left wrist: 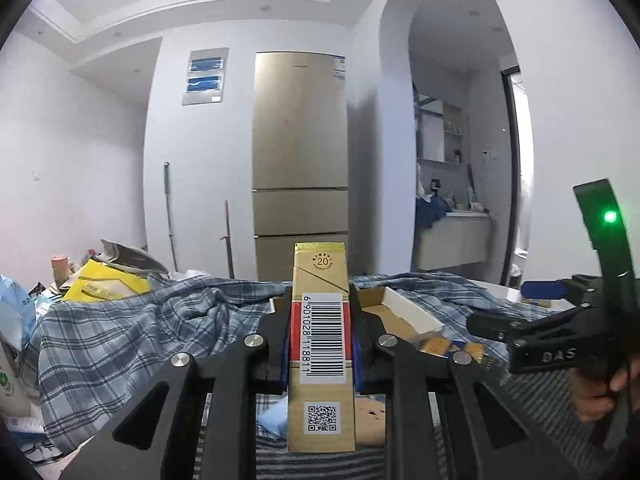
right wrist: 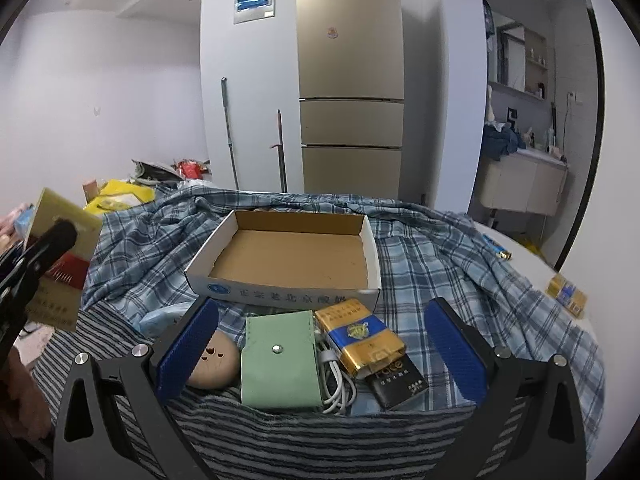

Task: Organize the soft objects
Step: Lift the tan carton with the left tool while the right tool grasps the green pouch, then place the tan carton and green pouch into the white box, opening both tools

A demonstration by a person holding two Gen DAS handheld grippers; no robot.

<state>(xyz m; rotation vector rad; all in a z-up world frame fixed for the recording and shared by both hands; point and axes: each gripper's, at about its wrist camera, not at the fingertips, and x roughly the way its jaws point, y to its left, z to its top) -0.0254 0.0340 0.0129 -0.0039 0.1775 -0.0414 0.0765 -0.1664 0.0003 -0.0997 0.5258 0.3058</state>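
A fridge [right wrist: 350, 80] stands behind a table draped in plaid cloth [right wrist: 440, 264]. On it sits an open box [right wrist: 288, 256], empty, so sorting seems barely begun. The left gripper [left wrist: 320, 340] is clamped on a gold pack [left wrist: 320, 344], held upright near the box. The right gripper [right wrist: 320, 344], jaws wide apart, hovers over a green pouch [right wrist: 280, 364], blue pack [right wrist: 360, 336], black pack [right wrist: 396, 384], cable [right wrist: 336, 384] and stone [right wrist: 214, 364].

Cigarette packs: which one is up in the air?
The gold pack with the barcode, clamped in the left gripper. The blue-and-gold pack and the black pack lie on the cloth.
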